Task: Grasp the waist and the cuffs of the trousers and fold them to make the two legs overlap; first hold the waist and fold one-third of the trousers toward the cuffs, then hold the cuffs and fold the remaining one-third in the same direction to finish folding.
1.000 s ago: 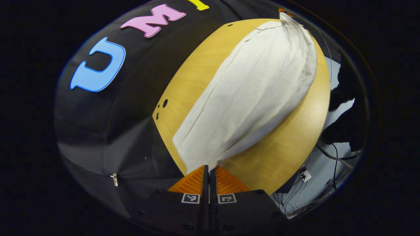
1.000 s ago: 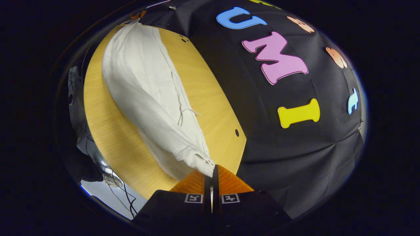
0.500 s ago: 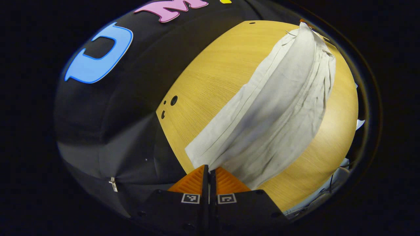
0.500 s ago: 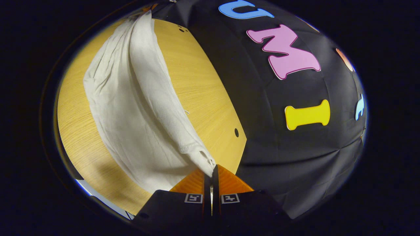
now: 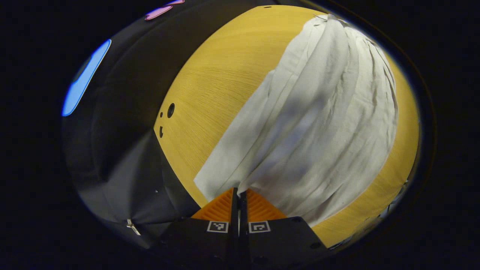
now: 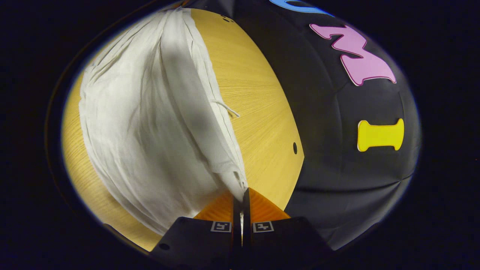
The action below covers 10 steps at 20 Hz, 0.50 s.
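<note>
Left gripper view: your left gripper [image 5: 238, 193] has its jaws pinched right together, no gap to speak of, w/ an edge of the trousers [image 5: 318, 123] caught between the two fingers. From that pinch the pale cloth runs up and away across the wooden table [image 5: 210, 86], lifted off it near the gripper, sagging w/ long lengthwise creases; a flat layer of the same trousers lies on the table just left of the raised part. Far end of the cloth is bunched at the table's far side. Small round holes [image 5: 170, 110] in the tabletop sit near its edge, left of the trousers, well apart from the cloth.

Right gripper view: your right gripper [image 6: 242, 195] is likewise closed tight, both fingers pressing a bunched corner of the trousers [image 6: 150, 123]. Cloth fans out from the pinch over the table [image 6: 258, 112], filling its left part. A thin loose cord [image 6: 225, 107] trails off the trousers' right edge onto bare wood. One hole [image 6: 295, 147] in the table lies right of the trousers, near the table edge.
</note>
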Available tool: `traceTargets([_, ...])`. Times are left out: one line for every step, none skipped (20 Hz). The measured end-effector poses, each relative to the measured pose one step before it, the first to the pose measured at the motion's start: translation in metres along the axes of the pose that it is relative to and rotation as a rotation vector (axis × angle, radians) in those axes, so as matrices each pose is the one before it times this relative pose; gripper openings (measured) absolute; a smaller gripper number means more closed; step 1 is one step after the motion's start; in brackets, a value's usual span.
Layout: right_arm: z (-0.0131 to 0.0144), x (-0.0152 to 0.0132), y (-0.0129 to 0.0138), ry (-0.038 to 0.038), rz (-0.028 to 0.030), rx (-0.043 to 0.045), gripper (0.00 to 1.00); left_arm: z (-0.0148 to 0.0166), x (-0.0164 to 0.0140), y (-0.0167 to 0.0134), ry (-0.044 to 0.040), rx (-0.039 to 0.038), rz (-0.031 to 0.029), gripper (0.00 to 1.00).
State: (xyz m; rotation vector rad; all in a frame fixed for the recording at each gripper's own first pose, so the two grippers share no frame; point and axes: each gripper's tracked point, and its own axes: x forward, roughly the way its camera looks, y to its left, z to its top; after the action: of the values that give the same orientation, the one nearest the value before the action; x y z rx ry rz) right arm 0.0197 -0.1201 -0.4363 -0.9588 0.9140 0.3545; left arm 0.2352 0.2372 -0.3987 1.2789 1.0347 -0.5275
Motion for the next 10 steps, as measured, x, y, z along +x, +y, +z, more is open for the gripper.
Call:
traceTargets([-0.00116,0.00467,0.00365,0.00679,0.00987,-0.00076,0.05,0.00089,0.00474,-0.00187,0.00573,0.00472,-0.00874,0.06])
traceTargets([-0.00082,0.0048,0.0034,0.00712,0.01338,-0.00358,0.06,-0.00138,0.00438,-0.0029,0.00984,0.00128,-0.01398,0.06])
traceTargets([-0.00103,0.00167,0.00345,0.00827,0.01459,-0.0058,0.06,-0.00004,0.00402,-0.00267,0.00794,0.00364,-0.01287,0.06])
traceTargets([-0.00049,0.00336,0.00174,0.00595,0.00507,-0.0093,0.06,-0.00075,0.00475,-0.001,0.00943,0.0049,-0.00488,0.06])
traceTargets([-0.00053,0.00098,0.00006,0.00315,-0.00464,-0.01254,0.06,0.00234,0.00097,0.00186,-0.0055,0.01002,0.00923,0.06])
traceTargets([0.00092,-0.0004,-0.00019,-0.00228,-0.00854,-0.01007,0.07,0.00099,0.00215,0.00163,-0.00217,0.00458,0.00577,0.06])
traceTargets([-0.00069,0.00063,0.00043,-0.00635,-0.00653,-0.00758,0.08,-0.00158,0.00083,0.00003,0.00285,0.00365,0.00599,0.06])
traceTargets([0.00158,-0.00161,0.00036,-0.00814,-0.00611,-0.01468,0.1,0.00068,-0.00017,0.00056,-0.00977,0.01072,0.0049,0.09])
traceTargets([-0.00006,0.00068,-0.00075,-0.00962,-0.00913,-0.01951,0.12,0.00051,0.00132,0.00168,-0.00933,0.02104,0.01704,0.09])
traceTargets([0.00045,-0.0003,-0.00352,-0.0104,-0.02013,-0.02817,0.16,-0.00242,-0.0015,0.00546,-0.00333,0.0348,0.0372,0.11])
